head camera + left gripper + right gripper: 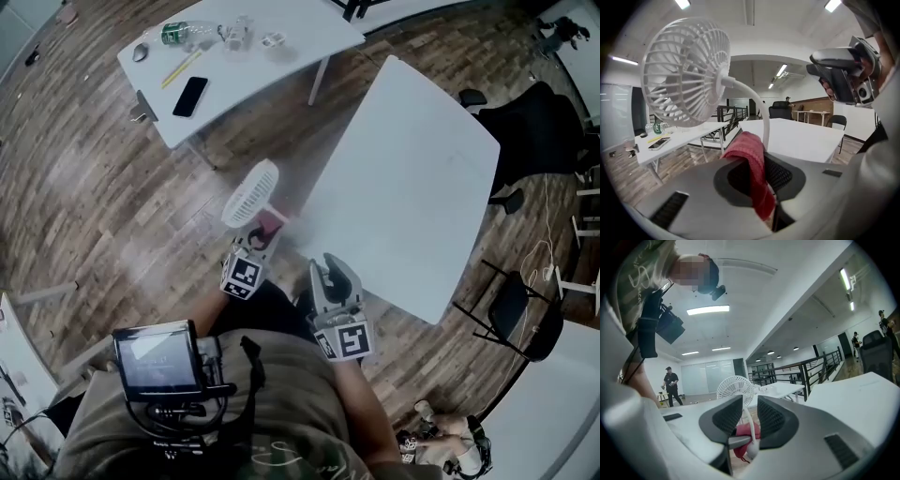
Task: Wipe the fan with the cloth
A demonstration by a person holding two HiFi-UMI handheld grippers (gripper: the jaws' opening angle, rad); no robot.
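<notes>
Red cloth hangs pinched in my left gripper, whose jaws are clamped on it. The white fan rises on its curved neck out of the same gap, with its grille above and left of the tips. My right gripper has its jaws apart and grips nothing. Fan and cloth show just beyond its gap.

No text, brand or number can be read. The green label on the clear plastic bottle at eleven o'clock is too small; the pale script on the olive shirt at six o'clock is illegible.
</notes>
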